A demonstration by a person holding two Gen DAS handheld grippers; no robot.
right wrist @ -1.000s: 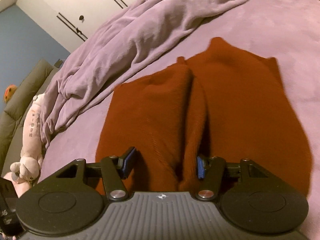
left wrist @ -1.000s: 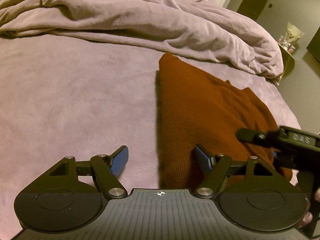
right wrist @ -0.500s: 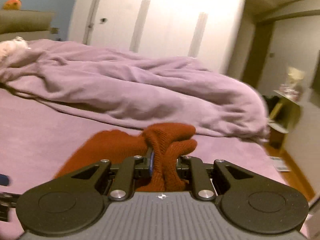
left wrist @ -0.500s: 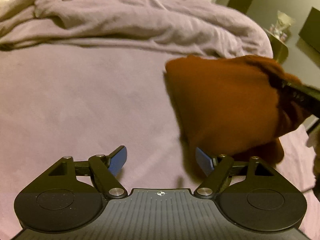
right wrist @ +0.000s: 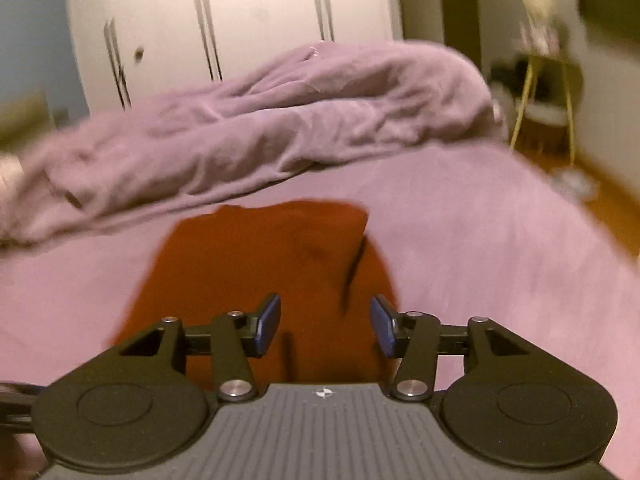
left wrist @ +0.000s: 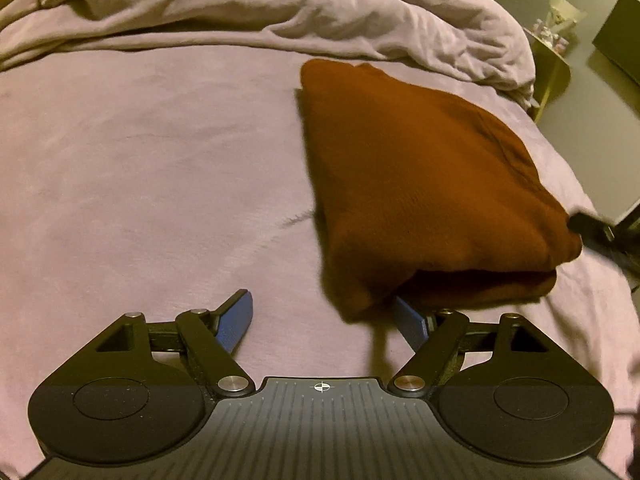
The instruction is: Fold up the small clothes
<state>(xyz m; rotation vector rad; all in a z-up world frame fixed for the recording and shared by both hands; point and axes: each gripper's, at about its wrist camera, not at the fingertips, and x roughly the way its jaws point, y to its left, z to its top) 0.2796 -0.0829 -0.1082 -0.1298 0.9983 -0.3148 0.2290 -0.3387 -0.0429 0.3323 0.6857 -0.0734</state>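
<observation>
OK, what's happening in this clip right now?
A person with a gripper in each hand is folding a rust-brown garment on a bed. It lies folded over on the purple cover, in front of a rumpled duvet. The right gripper has just been opening, its jaws apart above the cloth with nothing pinched. The left gripper is open beside the garment's near corner, holding nothing.

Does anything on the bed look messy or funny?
The rust-brown knitted garment lies folded but uneven, its near corner bulging. Behind it, the lilac duvet is bunched in a crumpled heap. Nothing looks spilled or torn.
</observation>
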